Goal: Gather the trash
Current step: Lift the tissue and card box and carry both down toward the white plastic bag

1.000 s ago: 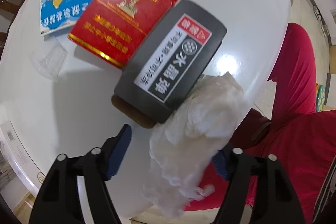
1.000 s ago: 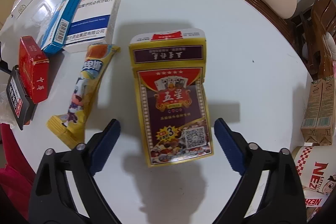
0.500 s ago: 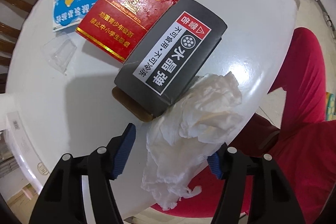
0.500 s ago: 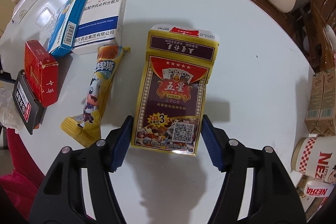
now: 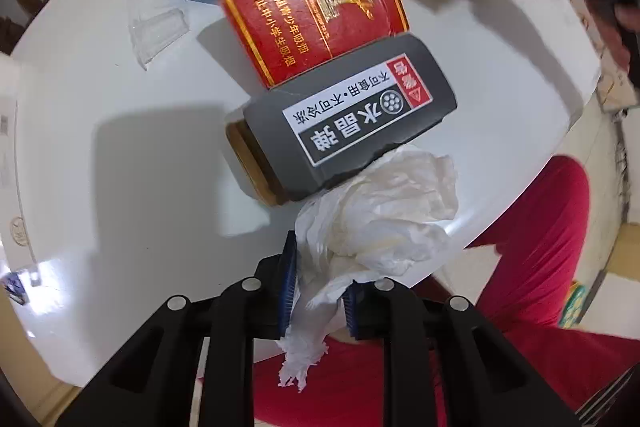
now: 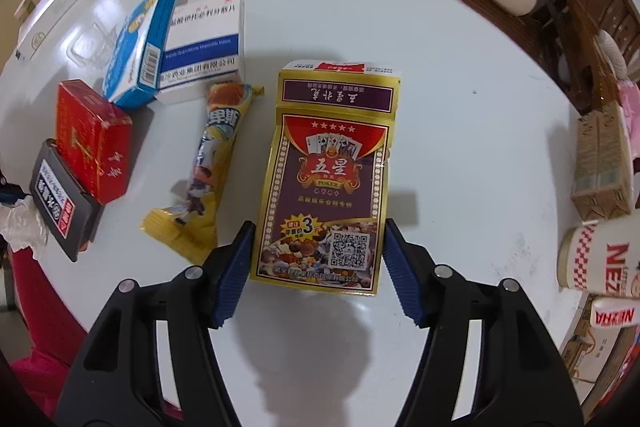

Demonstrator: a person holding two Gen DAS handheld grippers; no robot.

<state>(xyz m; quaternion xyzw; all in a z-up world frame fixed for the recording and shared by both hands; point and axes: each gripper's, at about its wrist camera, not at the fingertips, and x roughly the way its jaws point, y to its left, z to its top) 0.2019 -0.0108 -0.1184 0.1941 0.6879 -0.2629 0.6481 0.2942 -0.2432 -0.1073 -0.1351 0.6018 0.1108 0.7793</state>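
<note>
**Both grippers taking hold of trash**

The left gripper [image 5: 318, 287], having just closed, is pinching the soft, crumpled white tissue [image 5: 380, 215] at the table [image 5: 120, 147] edge. The right gripper [image 6: 318, 267] is clamping the light, stiff gold-and-purple card box [image 6: 326, 187] by its sides.

Your round white table [image 6: 460, 75] holds boxes [image 6: 206, 43], a yellow snack wrapper [image 6: 212, 163], and crumpled tissue [image 5: 384, 215] near its edge.

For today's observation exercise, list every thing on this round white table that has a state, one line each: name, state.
Left claw: just closed, shut on crumpled white tissue.
Right claw: pads against gold-and-purple card box, top flap open.
Grey rectangular box: lying flat, against red box.
Red rectangular box: lying flat.
Yellow snack wrapper: lying flat.
</note>
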